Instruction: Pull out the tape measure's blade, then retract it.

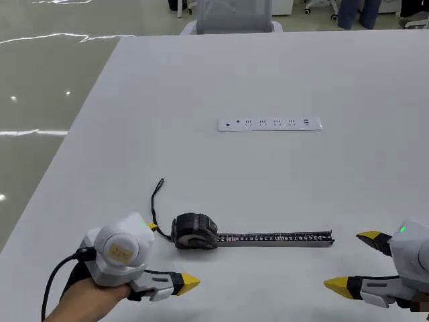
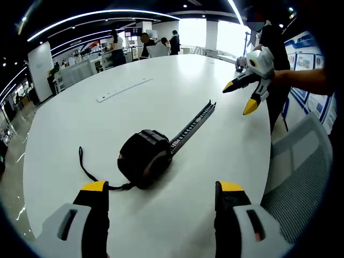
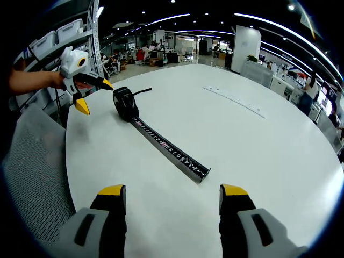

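Across the broad white desk [image 1: 268, 74] we have smooth, bare surface on every side: its left edge runs diagonally beside a glossy pale floor [image 1: 40, 100], and its far edge meets a grey chair [image 1: 232, 17]. Close to the near edge lies the black, rounded tape measure [image 1: 195, 231], its dark narrow blade [image 1: 275, 237] drawn out straight along the desk toward the right, with pale numerals printed along its length and a small hook at the end. A thin black strap [image 1: 157, 201] trails off the case toward the far left in a loose curve. Our white plastic left tool [image 1: 171, 255], with yellow-tipped jaws, hovers just to the near left of the case, its jaws spread wide with nothing between them; one yellow tip sits close to where the strap joins the case, though we cannot tell whether it touches. Our matching right tool [image 1: 350, 260] hangs to the right of the blade's hooked end and a little nearer to us, jaws likewise parted wide and empty, apart from the blade. A long, flat white power strip [image 1: 270, 124] lies farther back on the desk, well apart from the tape measure, with open surface between them. In both gripper views, the desk stretches away pale and matte beyond the blade.
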